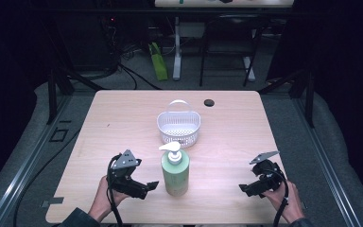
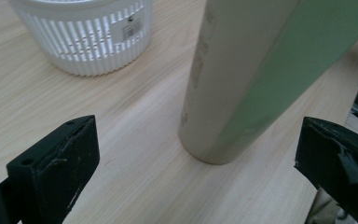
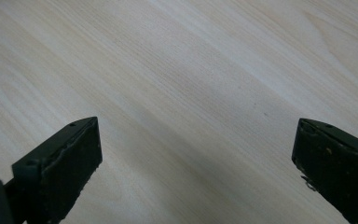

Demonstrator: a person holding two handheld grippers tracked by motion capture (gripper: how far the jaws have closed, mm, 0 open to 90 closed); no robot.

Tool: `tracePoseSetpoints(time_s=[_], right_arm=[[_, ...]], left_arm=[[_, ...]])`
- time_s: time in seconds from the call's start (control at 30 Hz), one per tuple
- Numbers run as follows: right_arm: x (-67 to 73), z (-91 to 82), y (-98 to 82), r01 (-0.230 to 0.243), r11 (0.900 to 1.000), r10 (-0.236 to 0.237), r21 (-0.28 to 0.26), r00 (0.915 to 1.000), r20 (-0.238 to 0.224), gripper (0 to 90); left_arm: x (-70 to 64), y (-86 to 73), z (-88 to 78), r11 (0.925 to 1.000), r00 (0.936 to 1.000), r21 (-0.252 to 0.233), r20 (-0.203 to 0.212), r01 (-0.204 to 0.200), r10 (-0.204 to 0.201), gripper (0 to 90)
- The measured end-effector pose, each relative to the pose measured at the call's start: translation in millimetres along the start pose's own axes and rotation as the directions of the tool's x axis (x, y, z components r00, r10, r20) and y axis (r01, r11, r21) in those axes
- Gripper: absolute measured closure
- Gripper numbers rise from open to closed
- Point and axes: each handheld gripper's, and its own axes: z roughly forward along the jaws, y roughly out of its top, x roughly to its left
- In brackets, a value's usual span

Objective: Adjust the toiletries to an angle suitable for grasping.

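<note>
Green pump bottle [image 1: 175,171] stands upright mid-surface, at 3 o'clock from left gripper [image 1: 152,186], nearer than right gripper [image 1: 242,187]. Both grippers wide open, empty. White basket [image 1: 178,128] at 12 o'clock beyond bottle.

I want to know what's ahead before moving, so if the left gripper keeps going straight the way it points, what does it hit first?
Most likely the green bottle. It stands upright just ahead of the open left gripper, slightly toward the right jaw. The basket sits farther back and off to the side, so the left gripper should not meet it first.
</note>
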Motion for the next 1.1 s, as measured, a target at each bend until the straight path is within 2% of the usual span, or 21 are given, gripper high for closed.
tracePoseSetpoints(time_s=[0.1, 0.17, 0.4, 0.57, 0.73, 0.93, 1.1], right_arm=[[0.4, 0.1, -0.1, 0.0, 1.0, 0.0, 0.0, 1.0, -0.002, 1.1], [0.2, 0.2, -0.2, -0.002, 1.0, 0.002, 0.001, 1.0, -0.006, 1.1], [0.6, -0.1, -0.4, 0.002, 1.0, -0.002, 0.002, 1.0, -0.003, 1.0], [0.7, -0.3, -0.5, 0.004, 1.0, -0.004, 0.002, 1.0, -0.007, 1.0], [0.7, -0.6, -0.4, 0.005, 1.0, -0.005, 0.0, 1.0, -0.008, 1.0], [0.6, -1.3, -0.6, 0.005, 1.0, -0.005, -0.001, 1.0, -0.007, 1.0], [1.3, -1.0, -0.4, 0.003, 1.0, -0.003, 0.001, 0.9999, -0.012, 1.1]], left_arm=[[-2.7, 2.1, 2.7, 0.9999, 0.9999, -0.008, 0.008, -0.01, 0.01, 0.0], [-6.4, 7.1, 4.6, 0.9991, 0.9998, -0.038, 0.013, -0.017, 0.018, 0.0], [-15.7, 15.3, 10.3, 0.9966, 0.999, -0.074, 0.023, -0.037, 0.039, 0.0], [-26.0, 24.2, 11.9, 0.9904, 0.9978, -0.127, 0.031, -0.055, 0.059, 0.0], [-30.6, 28.9, 15.3, 0.9883, 0.9971, -0.139, 0.035, -0.062, 0.068, 0.0], [-31.9, 33.0, 17.5, 0.9845, 0.9978, -0.165, 0.017, -0.06, 0.063, 0.0], [-34.7, 36.1, 20.1, 0.9814, 0.9972, -0.178, 0.011, -0.071, 0.074, 0.0]])
